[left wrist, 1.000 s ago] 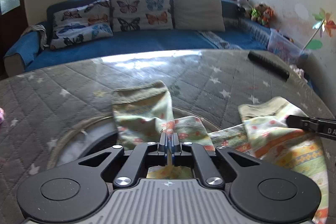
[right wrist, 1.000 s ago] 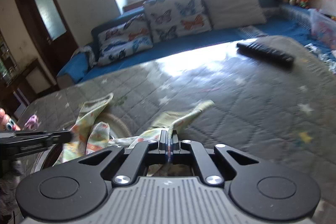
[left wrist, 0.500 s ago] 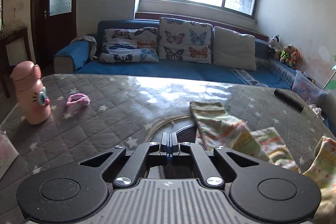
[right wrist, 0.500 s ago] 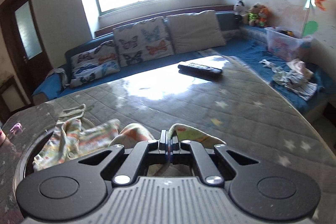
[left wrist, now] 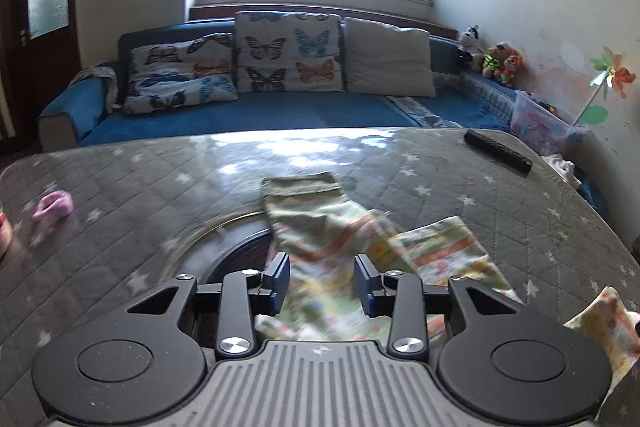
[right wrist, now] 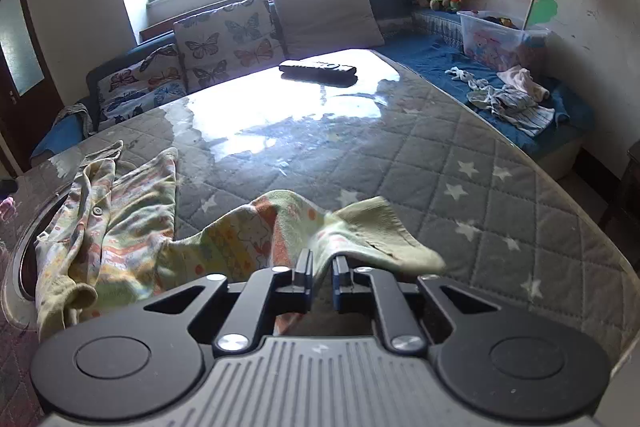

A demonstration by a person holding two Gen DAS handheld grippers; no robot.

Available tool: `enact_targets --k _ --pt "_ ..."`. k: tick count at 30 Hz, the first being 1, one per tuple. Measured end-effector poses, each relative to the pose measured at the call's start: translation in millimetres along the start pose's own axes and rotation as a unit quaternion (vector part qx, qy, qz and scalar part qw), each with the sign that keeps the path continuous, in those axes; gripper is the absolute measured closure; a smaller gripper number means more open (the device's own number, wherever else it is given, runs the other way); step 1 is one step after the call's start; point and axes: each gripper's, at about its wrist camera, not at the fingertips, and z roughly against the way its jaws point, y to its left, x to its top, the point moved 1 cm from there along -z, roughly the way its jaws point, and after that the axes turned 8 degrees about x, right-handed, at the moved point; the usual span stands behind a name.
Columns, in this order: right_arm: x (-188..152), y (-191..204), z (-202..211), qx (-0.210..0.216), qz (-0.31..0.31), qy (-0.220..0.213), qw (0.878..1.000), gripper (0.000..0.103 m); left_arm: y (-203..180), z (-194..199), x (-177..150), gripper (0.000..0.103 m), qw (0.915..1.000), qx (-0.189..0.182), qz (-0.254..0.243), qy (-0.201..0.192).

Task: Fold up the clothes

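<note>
A small pale green patterned garment (left wrist: 340,239) lies rumpled on the grey quilted table (left wrist: 160,187). In the left wrist view my left gripper (left wrist: 321,281) is open just above its near part, the cloth showing between the fingers. In the right wrist view the garment (right wrist: 132,227) spreads to the left, and one cuff end (right wrist: 376,231) drapes over my right gripper (right wrist: 322,273). The right jaws stand slightly apart with a fold of cloth between them.
A black remote (left wrist: 498,151) lies at the table's far right; it also shows in the right wrist view (right wrist: 318,69). A pink item (left wrist: 53,205) sits at the table's left. A blue sofa (left wrist: 260,107) with cushions runs behind. A round dark inset (right wrist: 30,243) lies under the garment.
Both grippers were shut before; the left has opened wide over the garment and the right has parted slightly. The left view has swung back over the cloth.
</note>
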Motion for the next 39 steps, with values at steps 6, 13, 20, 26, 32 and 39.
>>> enact_targets --k 6,13,20,26,32,39 --pt "-3 -28 9 -0.039 -0.025 -0.007 0.999 0.081 -38 -48 16 0.048 0.9994 0.004 -0.033 0.004" --pt "9 -51 -10 -0.067 -0.037 -0.008 0.997 0.073 -54 -102 13 0.056 0.9976 0.017 -0.052 0.044" --pt "14 -42 -36 -0.052 -0.017 0.007 0.998 0.069 -35 -99 9 0.101 0.9983 0.017 -0.035 0.043" --pt "10 -35 -54 -0.057 0.009 0.023 0.998 0.065 9 -46 11 0.102 0.999 0.039 0.021 -0.003" --pt "9 -29 -60 -0.066 0.032 0.019 0.997 0.058 68 33 -15 0.102 0.9932 0.074 0.081 -0.04" --pt "8 -29 -59 -0.068 0.034 0.019 0.997 0.058 114 122 -83 0.102 0.9839 0.114 0.13 -0.045"
